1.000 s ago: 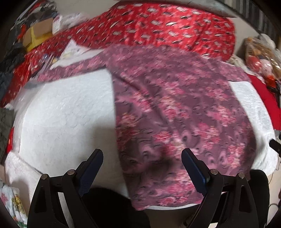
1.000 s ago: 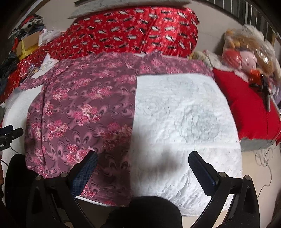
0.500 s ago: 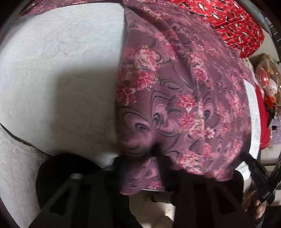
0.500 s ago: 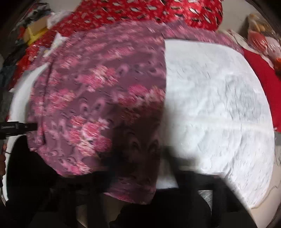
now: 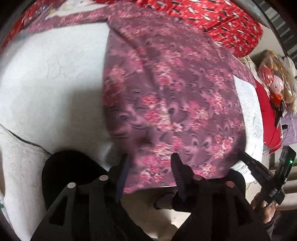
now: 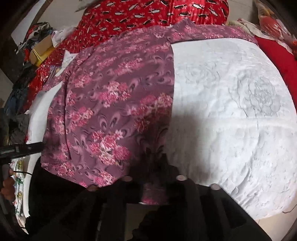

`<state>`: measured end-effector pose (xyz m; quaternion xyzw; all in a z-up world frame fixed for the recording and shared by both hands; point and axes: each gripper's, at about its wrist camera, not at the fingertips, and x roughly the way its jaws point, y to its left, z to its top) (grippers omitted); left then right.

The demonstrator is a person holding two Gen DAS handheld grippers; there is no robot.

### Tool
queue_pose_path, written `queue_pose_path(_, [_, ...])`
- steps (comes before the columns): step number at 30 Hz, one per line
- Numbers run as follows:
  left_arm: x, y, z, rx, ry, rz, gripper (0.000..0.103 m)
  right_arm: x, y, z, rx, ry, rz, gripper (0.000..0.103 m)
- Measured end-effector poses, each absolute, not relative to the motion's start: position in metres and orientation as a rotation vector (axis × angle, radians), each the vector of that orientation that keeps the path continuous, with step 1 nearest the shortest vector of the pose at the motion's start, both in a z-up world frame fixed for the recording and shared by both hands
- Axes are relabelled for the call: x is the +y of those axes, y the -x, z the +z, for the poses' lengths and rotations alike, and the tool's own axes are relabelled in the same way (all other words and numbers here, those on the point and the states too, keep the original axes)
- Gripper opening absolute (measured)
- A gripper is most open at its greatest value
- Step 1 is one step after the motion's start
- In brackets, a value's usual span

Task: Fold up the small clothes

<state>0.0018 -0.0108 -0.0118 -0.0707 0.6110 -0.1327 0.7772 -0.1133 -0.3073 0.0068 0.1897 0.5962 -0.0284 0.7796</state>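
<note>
1. Big change from a second ago: both grippers were hanging wide open above the bed edge, now both are down on the near hem of the top [image 5: 172,103]. Half a second ago things were just a blur, so this is the first clear look.
2. Left gripper [image 5: 148,166]: the fingers have narrowed a lot, but there's a visible gap with hem cloth bunched between them. Can't tell if it's actually pinching or just straddling the fabric.
3. Right gripper [image 6: 154,163] looks clenched on the hem; its tips sit close together with purple cloth tucked between, though it's dark down there.
4. The top, purple with pink flowers, lies spread on the white quilt [image 6: 232,111], collar toward 12 o'clock, hem at 6 hanging just over the bed edge. In the right view it fills 9 to 12 o'clock, with bare quilt from 1 to 4.
5. Around it: red patterned blanket [image 5: 213,16] at 12 o'clock, touching the top's far end. Stuffed toys in plastic [image 5: 274,74] at 3 in the left view, beside a red cushion [image 6: 278,55]. A box [image 6: 40,50] and a clothes pile at 10 in the right view.
6. Nothing sits on the top itself. The right gripper shows up at 4 o'clock in the left view.
</note>
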Motion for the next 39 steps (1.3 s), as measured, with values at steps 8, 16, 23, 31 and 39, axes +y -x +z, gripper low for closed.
queue_pose_path(8, [-0.062, -0.011, -0.056, 1.393, 0.002, -0.224, 0.061, -0.302, 0.114, 0.0, 1.299, -0.345, -0.09, 0.041])
queue_pose_path(16, [-0.031, -0.019, -0.039, 1.353, 0.101, -0.259, 0.004, -0.287, 0.113, -0.005, 1.283, -0.258, -0.011, 0.007])
queue_pose_path(23, [0.089, 0.003, 0.036, 1.244, 0.292, -0.135, 0.003, -0.323, 0.131, 0.07, 1.063, -0.467, 0.097, 0.004])
queue_pose_path(31, [0.158, 0.021, 0.004, 1.375, 0.376, 0.064, 0.004, -0.339, 0.149, 0.032, 1.227, -0.46, -0.008, 0.0])
queue_pose_path(39, [0.136, 0.002, 0.048, 1.259, 0.338, -0.001, 0.007, -0.346, 0.116, 0.048, 1.165, -0.479, -0.054, 0.024])
